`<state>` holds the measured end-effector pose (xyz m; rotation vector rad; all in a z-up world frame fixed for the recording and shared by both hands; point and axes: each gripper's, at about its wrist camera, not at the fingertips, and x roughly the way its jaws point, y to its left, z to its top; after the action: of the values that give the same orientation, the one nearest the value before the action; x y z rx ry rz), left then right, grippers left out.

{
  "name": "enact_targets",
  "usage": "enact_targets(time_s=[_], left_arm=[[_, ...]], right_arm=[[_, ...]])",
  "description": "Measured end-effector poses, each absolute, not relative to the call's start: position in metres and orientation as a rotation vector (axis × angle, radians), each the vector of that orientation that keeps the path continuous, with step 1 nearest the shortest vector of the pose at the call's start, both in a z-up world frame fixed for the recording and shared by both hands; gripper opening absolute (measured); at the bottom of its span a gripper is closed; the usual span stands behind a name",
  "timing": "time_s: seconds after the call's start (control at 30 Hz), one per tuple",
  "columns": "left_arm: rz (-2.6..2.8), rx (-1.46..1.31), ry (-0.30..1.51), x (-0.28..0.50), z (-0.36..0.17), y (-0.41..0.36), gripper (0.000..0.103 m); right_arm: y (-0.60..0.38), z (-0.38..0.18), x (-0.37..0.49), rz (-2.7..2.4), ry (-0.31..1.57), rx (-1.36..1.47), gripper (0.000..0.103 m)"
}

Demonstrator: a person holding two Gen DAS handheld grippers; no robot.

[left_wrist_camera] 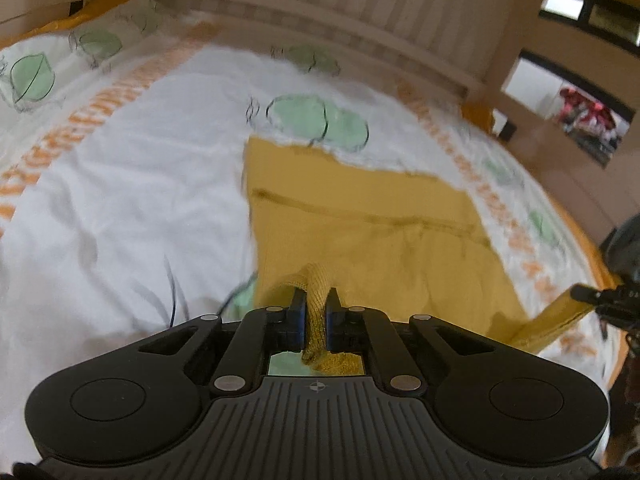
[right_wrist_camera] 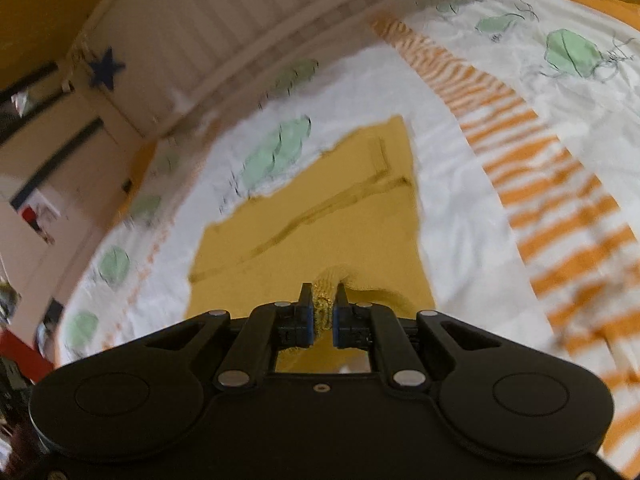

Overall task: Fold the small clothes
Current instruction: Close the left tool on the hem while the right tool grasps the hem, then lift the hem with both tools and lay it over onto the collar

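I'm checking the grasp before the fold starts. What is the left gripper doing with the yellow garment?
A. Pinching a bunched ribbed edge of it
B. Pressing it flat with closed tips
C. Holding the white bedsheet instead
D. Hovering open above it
A: in the left wrist view the left gripper is shut on a bunched ribbed edge of the yellow garment.

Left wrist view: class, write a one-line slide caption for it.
Left hand-held gripper pinches a bunched edge of the mustard-yellow knit garment lying on the white leaf-print bedsheet.
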<state>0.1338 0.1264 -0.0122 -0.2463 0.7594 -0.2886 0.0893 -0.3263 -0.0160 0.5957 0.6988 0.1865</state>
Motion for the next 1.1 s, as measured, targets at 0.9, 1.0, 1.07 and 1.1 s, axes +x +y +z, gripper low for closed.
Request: enact_targets(time_s=[0.9, 1.0, 1.07, 1.1], left_arm=[[-0.181, -0.273, 0.739, 0.372, -0.051, 0.099, 0.008], [-0.152, -0.262, 0.755, 0.386, -0.065, 0.097, 0.008], [-0.138, -0.270, 0.768, 0.393, -0.073, 0.097, 0.008], [-0.129, -0.274, 0.774, 0.395, -0.078, 0.097, 0.009]], right_arm=[[-0.344, -0.057, 0.343, 0.073, 0.637, 0.482, 0.015], [-0.342, -0.070, 0.357, 0.052, 0.666, 0.464, 0.015], [-0.340, -0.079, 0.364, 0.043, 0.685, 0.448, 0.015], [-0.339, -0.082, 0.367, 0.039, 0.690, 0.442, 0.015]])
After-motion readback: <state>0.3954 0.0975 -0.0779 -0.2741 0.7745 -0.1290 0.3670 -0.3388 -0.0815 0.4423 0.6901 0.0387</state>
